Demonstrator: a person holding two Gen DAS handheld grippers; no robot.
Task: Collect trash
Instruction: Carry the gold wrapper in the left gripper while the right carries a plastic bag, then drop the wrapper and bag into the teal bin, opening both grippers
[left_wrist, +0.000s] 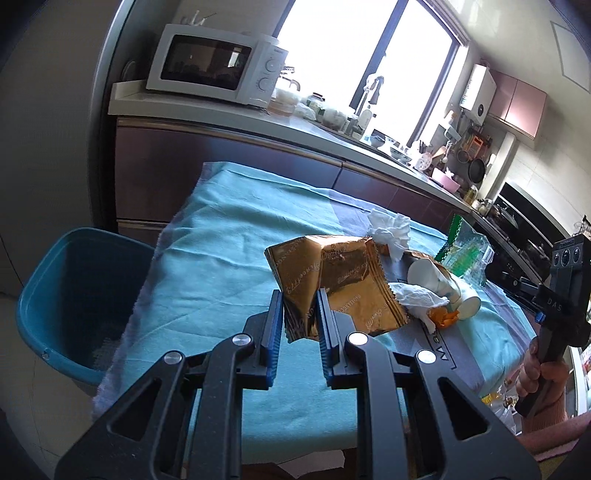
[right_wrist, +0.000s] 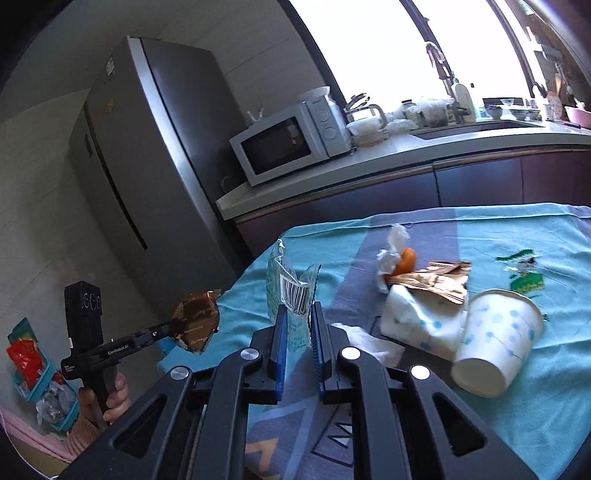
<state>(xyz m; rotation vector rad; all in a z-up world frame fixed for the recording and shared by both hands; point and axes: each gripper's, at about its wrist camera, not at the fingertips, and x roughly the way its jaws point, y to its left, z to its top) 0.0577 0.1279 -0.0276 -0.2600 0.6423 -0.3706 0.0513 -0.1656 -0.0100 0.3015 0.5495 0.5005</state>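
A: What have we got in the left tongs (left_wrist: 300, 308)?

B: We have them closed on a gold foil wrapper (left_wrist: 310, 280). The blue pads pinch its lower edge and the rest of the crumpled foil stands up above the fingers, lifted off the worktop (left_wrist: 207, 266). From the right wrist view we see the same wrapper (right_wrist: 197, 319) hanging out past the worktop's edge at the tip of the left tongs (right_wrist: 173, 328), with a hand (right_wrist: 110, 400) wrapped round the handle below.

A: And the right tongs (right_wrist: 298, 321)?

B: We have those nearly shut on a clear plastic wrapper (right_wrist: 291, 291) with a barcode label. It sits upright between the pads, its top crinkled above them. In the left wrist view only the right tool's body and the hand (left_wrist: 543, 373) holding it show at the edge of the picture, so we cannot see its pads there.

A: What is on the cloth?

B: On the teal cloth (right_wrist: 517, 236) we see a white paper cup with blue dots (right_wrist: 498, 343) lying on its side, a flattened cup (right_wrist: 417, 321) just beside it, another gold wrapper (right_wrist: 436, 282) resting across that one, and a crumpled white tissue (right_wrist: 391, 254) touching a piece of orange peel (right_wrist: 406, 260).

A: And the bin?

B: We see a blue bin (left_wrist: 74, 295) on the floor just beside the worktop's left edge, in the left wrist view. We cannot tell what lies in it.
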